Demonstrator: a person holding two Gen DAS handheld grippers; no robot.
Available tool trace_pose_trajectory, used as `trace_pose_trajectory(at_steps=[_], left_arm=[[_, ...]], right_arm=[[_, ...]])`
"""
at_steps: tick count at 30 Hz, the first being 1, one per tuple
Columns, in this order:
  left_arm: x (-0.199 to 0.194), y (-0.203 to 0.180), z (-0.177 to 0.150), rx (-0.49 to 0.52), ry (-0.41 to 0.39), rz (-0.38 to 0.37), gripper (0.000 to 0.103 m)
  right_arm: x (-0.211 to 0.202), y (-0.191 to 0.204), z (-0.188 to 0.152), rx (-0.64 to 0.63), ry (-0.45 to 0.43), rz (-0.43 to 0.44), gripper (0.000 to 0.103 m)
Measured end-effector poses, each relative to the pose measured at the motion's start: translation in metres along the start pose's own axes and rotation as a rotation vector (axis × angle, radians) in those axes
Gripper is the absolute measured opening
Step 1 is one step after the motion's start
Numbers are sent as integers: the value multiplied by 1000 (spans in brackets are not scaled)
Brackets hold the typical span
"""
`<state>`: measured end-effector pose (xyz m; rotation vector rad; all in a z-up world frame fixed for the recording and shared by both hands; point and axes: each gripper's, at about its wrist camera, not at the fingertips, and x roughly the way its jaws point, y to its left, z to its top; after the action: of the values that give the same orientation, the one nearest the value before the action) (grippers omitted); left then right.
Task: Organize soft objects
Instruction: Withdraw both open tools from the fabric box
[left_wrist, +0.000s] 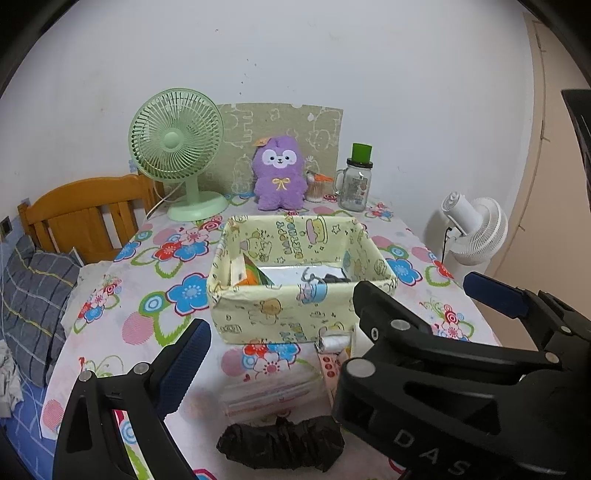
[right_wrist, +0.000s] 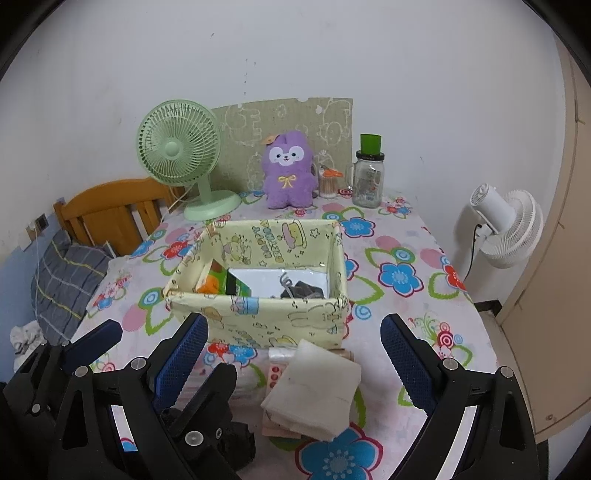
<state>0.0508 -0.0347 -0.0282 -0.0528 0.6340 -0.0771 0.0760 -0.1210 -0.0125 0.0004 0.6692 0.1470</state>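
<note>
A pale yellow fabric box (left_wrist: 280, 317) (right_wrist: 258, 321) stands mid-table, holding a green-orange packet (right_wrist: 216, 282) and a dark grey soft item (right_wrist: 304, 290). In front of it lie a folded white cloth (right_wrist: 314, 391), a clear pink-patterned packet (left_wrist: 269, 395) and a crumpled black soft bundle (left_wrist: 280, 443) (right_wrist: 238, 441). A purple plush toy (left_wrist: 280, 173) (right_wrist: 290, 170) sits at the back. My left gripper (left_wrist: 295, 363) is open above the packet, its right finger hidden behind the right gripper (left_wrist: 424, 291). My right gripper (right_wrist: 295, 358) is open over the white cloth, empty.
At the back stand a green desk fan (left_wrist: 177, 147), a glass jar with a green lid (left_wrist: 354, 181) and a printed board (left_wrist: 314, 129). A white fan (right_wrist: 509, 225) stands off the table's right side. A wooden headboard (left_wrist: 81, 214) and a grey pillow (left_wrist: 33, 302) are at left.
</note>
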Motion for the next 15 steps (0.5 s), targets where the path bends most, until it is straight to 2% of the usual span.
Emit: trace_pose_trajectory(at_steps=[15], left_arm=[[-4,-4,-23,15,18,10,97]], right_arm=[[-1,-1,-25,10,25,-5,96]])
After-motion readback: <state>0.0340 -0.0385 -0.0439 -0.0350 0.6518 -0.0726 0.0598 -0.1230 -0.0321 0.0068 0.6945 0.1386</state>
